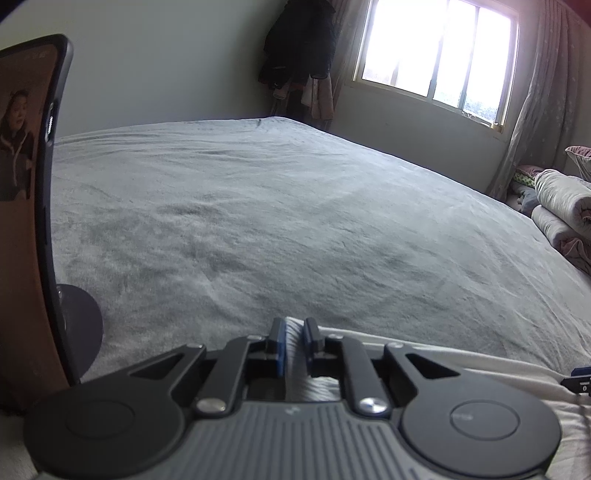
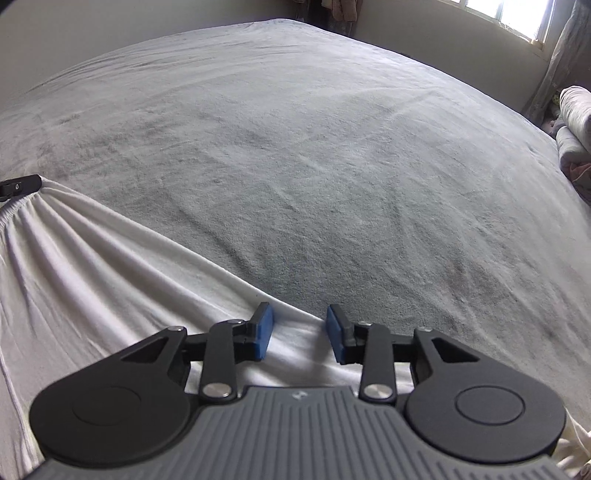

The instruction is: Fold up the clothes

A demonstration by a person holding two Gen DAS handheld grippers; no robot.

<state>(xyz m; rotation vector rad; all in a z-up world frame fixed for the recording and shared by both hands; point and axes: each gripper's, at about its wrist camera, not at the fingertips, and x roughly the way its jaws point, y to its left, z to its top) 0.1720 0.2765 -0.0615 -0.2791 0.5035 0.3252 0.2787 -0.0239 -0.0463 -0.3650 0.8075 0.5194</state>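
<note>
White garment point(image 2: 92, 266) spread on grey bed point(image 2: 295, 155), near edge. Left gripper point(image 1: 294, 338) pinching its hem; right gripper point(image 2: 299, 332) spread above it. Phone point(image 1: 26, 206) blocking left view; rolled quilts point(image 1: 561, 206) at right.

Both cameras sit low at the near edge of the bed point(image 1: 295, 206) and look forward across its grey cover toward the far wall. The left wrist view rides just above the bed, close behind its own tool point(image 1: 294, 345), and faces the window point(image 1: 436, 55) beyond the bed's far right corner. The right wrist view sits a little higher over the bed point(image 2: 314, 147), tilted more downward behind its tool point(image 2: 300, 330) (the window point(image 2: 517, 18) only clips its top right corner). Both views share the bed's grey surface, the white cloth point(image 1: 461, 373) at its near edge point(image 2: 92, 266), and the rolled bedding point(image 1: 561, 195) off the bed's right side point(image 2: 576, 107).
</note>
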